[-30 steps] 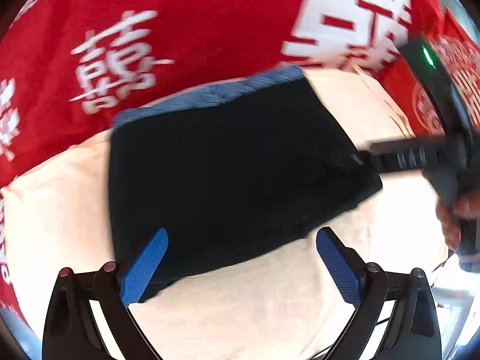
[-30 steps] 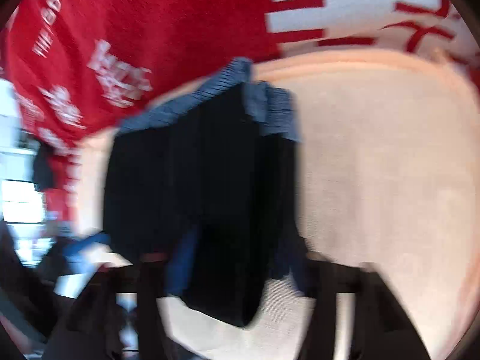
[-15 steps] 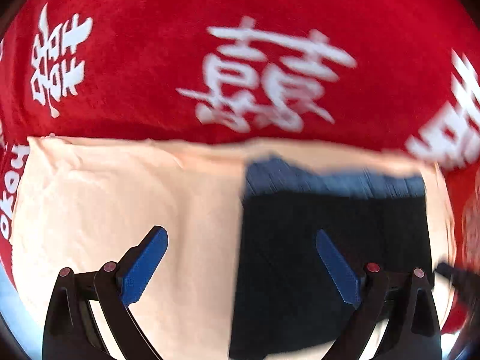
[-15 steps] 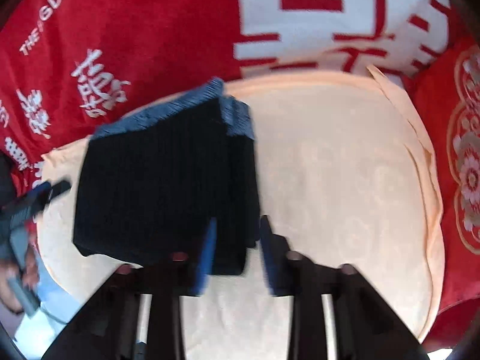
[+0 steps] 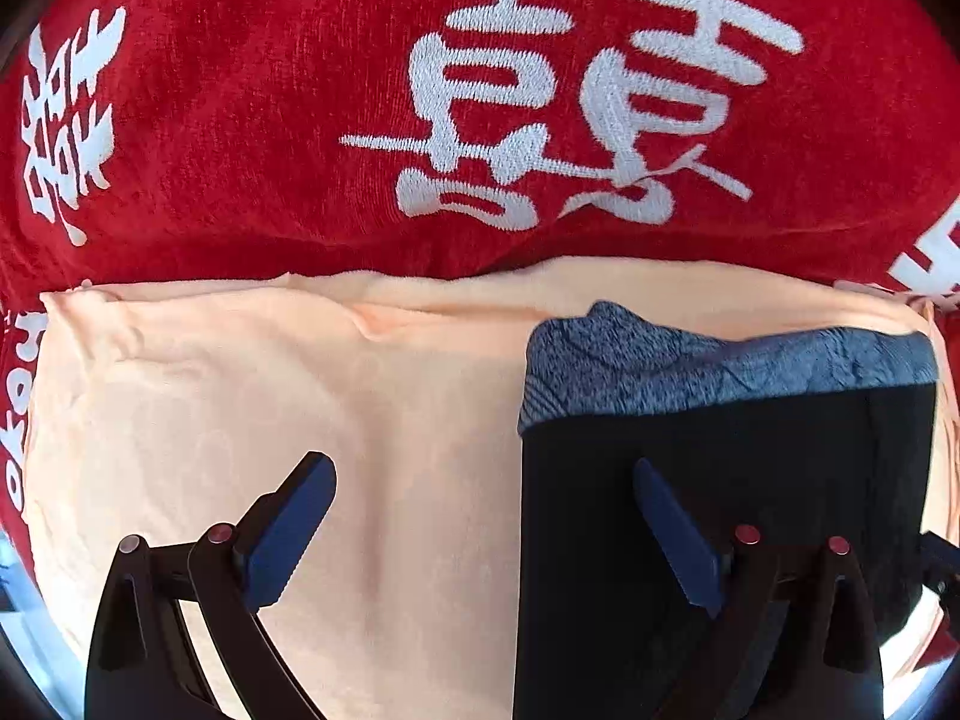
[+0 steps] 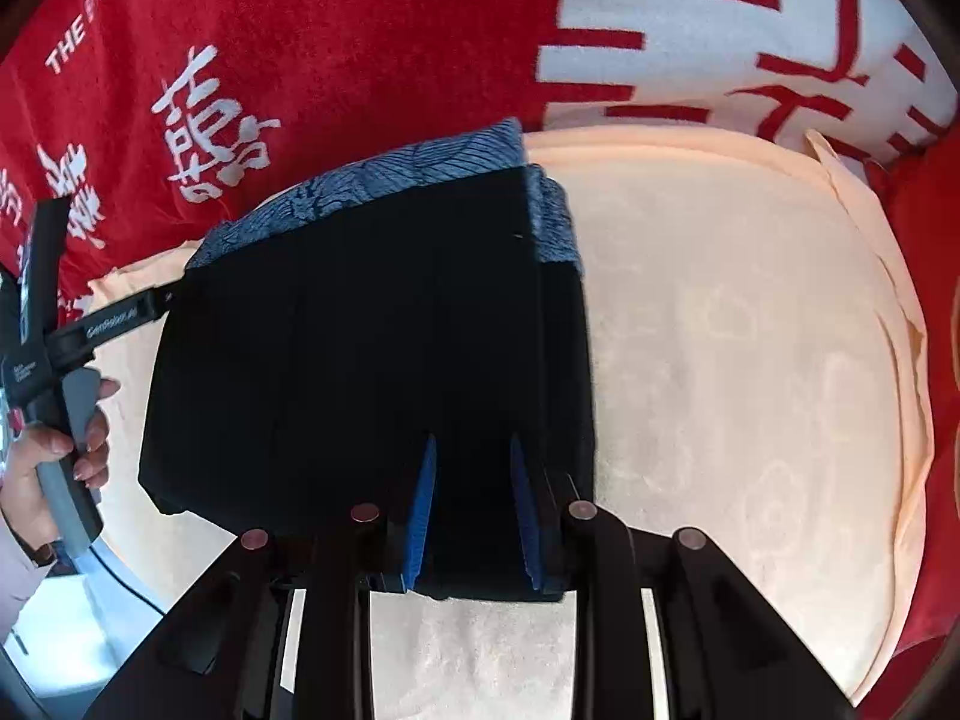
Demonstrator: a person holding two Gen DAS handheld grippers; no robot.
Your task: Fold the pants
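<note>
The folded black pants with a blue patterned waistband lie on a peach cloth. My right gripper is shut on the near right edge of the pants, its blue pads pinching the fabric. In the left wrist view the pants lie at the right. My left gripper is open above the cloth, its right finger over the pants' left edge. The left gripper also shows in the right wrist view, at the pants' left side.
A red plush blanket with white characters lies behind and around the peach cloth. A white block with red strokes is at the back right. The person's hand holds the left gripper's handle.
The left gripper swung left and now sits with the pants at its right. The right gripper has closed on the pants' near edge, and the folded pile has settled flat.
</note>
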